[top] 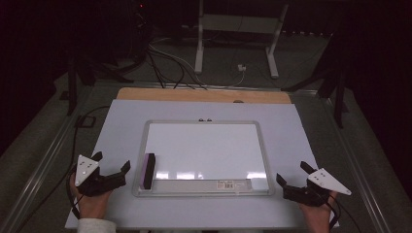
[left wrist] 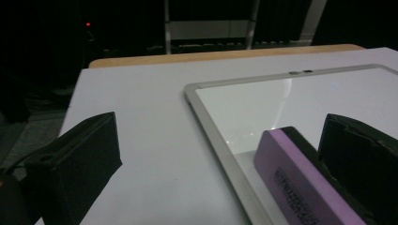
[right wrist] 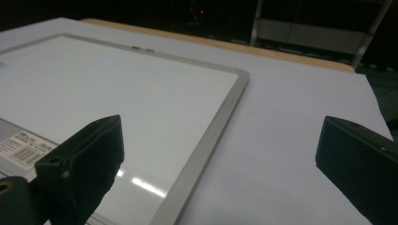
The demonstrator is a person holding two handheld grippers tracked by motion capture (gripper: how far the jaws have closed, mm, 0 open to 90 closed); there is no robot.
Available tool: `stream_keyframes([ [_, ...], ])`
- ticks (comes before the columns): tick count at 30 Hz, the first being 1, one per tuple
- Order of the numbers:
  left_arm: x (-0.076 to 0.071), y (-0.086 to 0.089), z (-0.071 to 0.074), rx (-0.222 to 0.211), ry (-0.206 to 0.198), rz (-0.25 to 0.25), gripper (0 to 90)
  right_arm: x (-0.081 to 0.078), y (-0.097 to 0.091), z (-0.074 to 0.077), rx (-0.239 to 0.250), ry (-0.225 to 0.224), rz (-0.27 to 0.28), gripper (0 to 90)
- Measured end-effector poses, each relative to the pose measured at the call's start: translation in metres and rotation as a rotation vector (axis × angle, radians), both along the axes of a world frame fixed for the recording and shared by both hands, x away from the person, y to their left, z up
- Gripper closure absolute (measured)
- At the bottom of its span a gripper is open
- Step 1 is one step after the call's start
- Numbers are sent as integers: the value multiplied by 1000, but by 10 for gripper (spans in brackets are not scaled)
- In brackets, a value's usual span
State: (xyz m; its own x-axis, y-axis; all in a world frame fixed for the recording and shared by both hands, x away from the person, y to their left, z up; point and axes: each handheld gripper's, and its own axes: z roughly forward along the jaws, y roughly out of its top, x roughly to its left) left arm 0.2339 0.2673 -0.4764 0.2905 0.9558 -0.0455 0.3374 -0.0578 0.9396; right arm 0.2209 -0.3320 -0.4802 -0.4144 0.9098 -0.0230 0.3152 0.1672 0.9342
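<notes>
Your left gripper [top: 111, 175] stands with its jaws wide apart and nothing between them, just left of the whiteboard eraser [top: 148, 171], while your right gripper [top: 294, 180] rests at the opposite corner, jaws equally spread and empty. That eraser, purple with a black felt side, lies on the near left corner of the whiteboard [top: 204, 127], lengthwise along the frame; in the left gripper view it [left wrist: 300, 183] sits just inside your right-hand jaw, close but untouched, so it looks set down there or ready for a pick. You hold both tools low and outside the board's edges, which I judge keeps the writing surface unobstructed. No marks show on the board; a barcode label [top: 225, 184] sits on its near rail. Beneath it a pale sheet [top: 121, 126] covers the table, with a strip of wooden edge [top: 204, 95] at the far side. Beyond, the room is dark: cables [top: 165, 68] on the floor and a white stand [top: 238, 29].
</notes>
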Motion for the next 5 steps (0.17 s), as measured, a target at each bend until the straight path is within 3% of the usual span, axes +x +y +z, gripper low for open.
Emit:
stream_keyframes([
  [5, 0, 1, -1, 5, -4, 15, 6, 0, 0, -1, -2, -15, 7, 16],
])
